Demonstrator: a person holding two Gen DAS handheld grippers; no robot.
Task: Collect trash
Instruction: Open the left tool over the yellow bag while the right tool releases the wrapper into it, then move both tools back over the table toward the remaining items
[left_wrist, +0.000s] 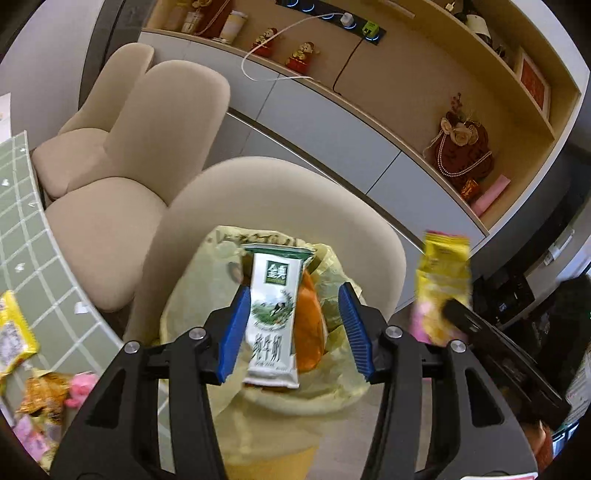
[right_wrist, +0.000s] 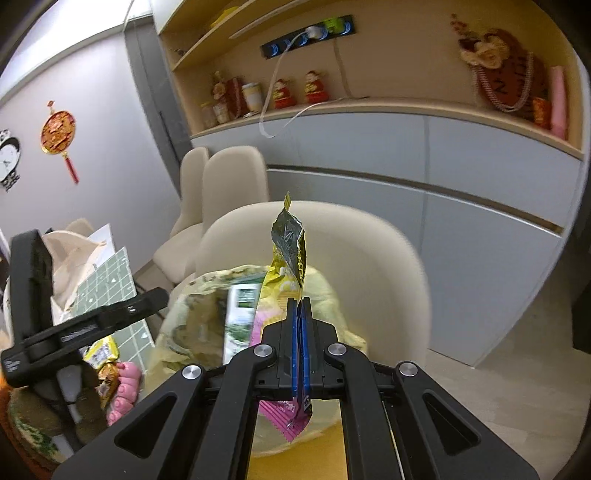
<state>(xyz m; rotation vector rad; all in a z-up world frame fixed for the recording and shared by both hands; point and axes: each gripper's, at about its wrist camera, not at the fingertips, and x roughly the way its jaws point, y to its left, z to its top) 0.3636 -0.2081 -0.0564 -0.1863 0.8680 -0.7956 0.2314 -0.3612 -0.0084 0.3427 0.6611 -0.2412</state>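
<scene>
In the left wrist view a white and green milk carton (left_wrist: 273, 310) stands upright between the blue pads of my left gripper (left_wrist: 294, 290), over a bin lined with a yellow bag (left_wrist: 332, 384). The carton leans on the left pad; the right pad stands well clear of it, so the gripper is open. An orange item (left_wrist: 310, 332) lies in the bin behind the carton. My right gripper (right_wrist: 299, 301) is shut on a yellow and pink snack wrapper (right_wrist: 288, 251), held above the same bin's bag (right_wrist: 192, 321). The wrapper (left_wrist: 443, 273) also shows at the right of the left wrist view.
A beige chair (left_wrist: 280, 199) curves round behind the bin, with two more beige chairs (left_wrist: 110, 192) to the left. At the left, a green tiled table (left_wrist: 33, 236) holds wrappers (left_wrist: 11, 332) and a pink toy (right_wrist: 123, 387). Grey cabinets (right_wrist: 443, 206) and shelves line the wall.
</scene>
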